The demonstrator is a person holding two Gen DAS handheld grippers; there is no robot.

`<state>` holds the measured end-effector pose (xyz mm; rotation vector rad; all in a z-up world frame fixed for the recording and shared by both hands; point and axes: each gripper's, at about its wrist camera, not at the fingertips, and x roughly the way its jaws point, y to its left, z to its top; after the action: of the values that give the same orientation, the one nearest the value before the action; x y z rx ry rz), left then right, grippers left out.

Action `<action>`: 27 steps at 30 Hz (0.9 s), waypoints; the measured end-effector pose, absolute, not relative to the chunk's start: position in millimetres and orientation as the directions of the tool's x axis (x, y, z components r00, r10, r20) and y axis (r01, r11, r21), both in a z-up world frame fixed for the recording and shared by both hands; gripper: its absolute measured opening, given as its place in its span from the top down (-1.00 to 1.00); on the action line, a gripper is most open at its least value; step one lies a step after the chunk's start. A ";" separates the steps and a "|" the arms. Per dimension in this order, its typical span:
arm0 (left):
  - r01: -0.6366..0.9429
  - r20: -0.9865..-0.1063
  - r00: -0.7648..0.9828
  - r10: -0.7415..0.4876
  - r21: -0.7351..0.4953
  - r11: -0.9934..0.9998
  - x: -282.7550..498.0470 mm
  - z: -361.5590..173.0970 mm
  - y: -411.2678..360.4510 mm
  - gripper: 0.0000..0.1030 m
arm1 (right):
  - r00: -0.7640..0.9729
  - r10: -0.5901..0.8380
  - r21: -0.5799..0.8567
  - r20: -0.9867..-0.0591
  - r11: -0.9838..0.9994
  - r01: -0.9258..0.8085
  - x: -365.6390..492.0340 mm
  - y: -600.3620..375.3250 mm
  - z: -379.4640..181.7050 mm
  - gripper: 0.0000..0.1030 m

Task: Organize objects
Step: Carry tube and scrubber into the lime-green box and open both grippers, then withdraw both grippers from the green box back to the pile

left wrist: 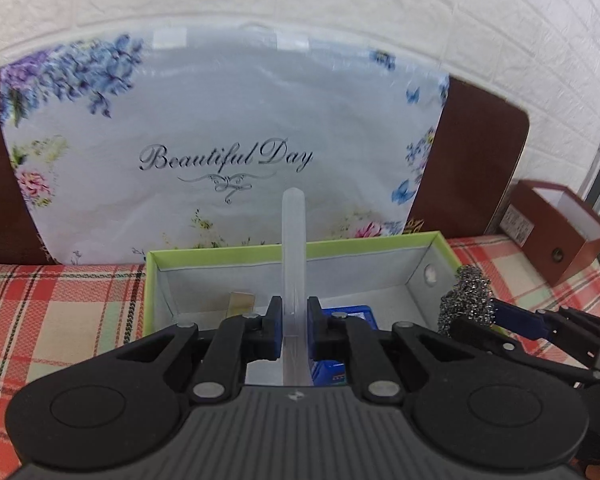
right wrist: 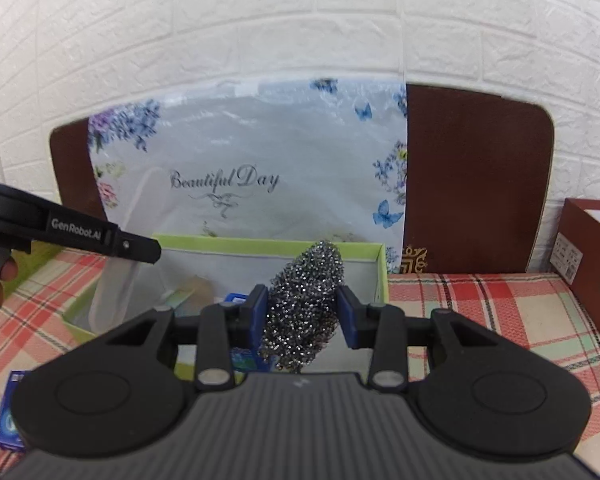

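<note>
My left gripper (left wrist: 294, 322) is shut on a clear plastic stick (left wrist: 294, 240) that points forward over a green-rimmed open box (left wrist: 236, 254). My right gripper (right wrist: 302, 308) is shut on a steel wool scrubber (right wrist: 304, 304), held above the box's right part (right wrist: 382, 276). In the left wrist view the right gripper (left wrist: 480, 318) and scrubber (left wrist: 466, 300) sit at the box's right wall. The left gripper's side (right wrist: 100, 236) shows in the right wrist view. Inside the box lie a blue packet (left wrist: 354, 314) and a small tan item (left wrist: 242, 302).
A floral "Beautiful Day" bag (left wrist: 220, 152) leans on a brown board (right wrist: 476, 184) behind the box. A red-brown open box (left wrist: 556, 232) stands at the right. A blue packet (right wrist: 10, 412) lies on the plaid cloth (right wrist: 480, 300) at lower left.
</note>
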<state>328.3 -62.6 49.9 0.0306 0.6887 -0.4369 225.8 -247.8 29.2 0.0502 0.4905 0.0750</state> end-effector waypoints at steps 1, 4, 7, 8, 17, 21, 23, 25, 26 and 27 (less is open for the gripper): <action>0.404 -0.628 0.683 -0.373 -0.102 0.909 333.5 46.0 -65.1 0.80 | 0.871 0.082 0.068 -0.484 0.996 -0.057 233.5 -247.9 23.1 0.28; 0.409 -0.627 0.688 -0.367 -0.083 0.909 343.8 36.4 -67.6 0.79 | 0.847 0.092 0.087 -0.524 0.995 -0.054 251.5 -249.3 7.9 0.28; 0.401 -0.613 0.692 -0.381 -0.112 0.909 346.6 30.4 -61.6 -0.03 | 0.827 0.099 0.084 -0.554 0.994 -0.062 262.4 -248.2 -2.8 0.14; 0.383 -0.613 0.695 -0.375 -0.125 0.915 345.6 29.3 -58.7 -0.52 | 0.824 0.099 0.080 -0.558 0.995 -0.065 263.8 -247.7 -5.7 -0.18; 0.266 -0.511 0.794 -0.328 -0.194 0.944 291.5 58.1 -19.9 -0.63 | 0.909 0.083 0.050 -0.407 0.996 -0.068 212.9 -251.4 27.0 -1.00; 0.242 -0.452 0.831 -0.326 -0.235 0.941 244.8 77.2 -2.5 -0.69 | 0.942 0.093 0.093 -0.324 0.993 -0.066 165.9 -258.0 53.7 -1.00; 0.233 -0.435 0.838 -0.329 -0.260 0.937 218.2 81.3 5.3 -0.70 | 0.951 0.098 0.116 -0.292 0.991 -0.067 142.0 -259.6 64.7 -1.00; 0.224 -0.428 0.842 -0.329 -0.278 0.934 191.7 80.5 12.6 -0.71 | 0.959 0.107 0.129 -0.264 0.989 -0.075 118.2 -258.7 72.4 -1.00; 0.220 -0.425 0.845 -0.325 -0.278 0.935 179.1 78.5 15.5 -0.71 | 0.961 0.110 0.131 -0.252 0.988 -0.079 106.0 -257.6 75.0 -1.00; 0.217 -0.423 0.848 -0.319 -0.272 0.937 166.9 76.6 17.3 -0.71 | 0.963 0.110 0.131 -0.244 0.988 -0.080 95.0 -256.2 76.9 -1.00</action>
<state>166.9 17.3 76.6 -0.2184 0.4812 -0.2852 95.0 -256.2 76.9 0.1201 0.2536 0.0964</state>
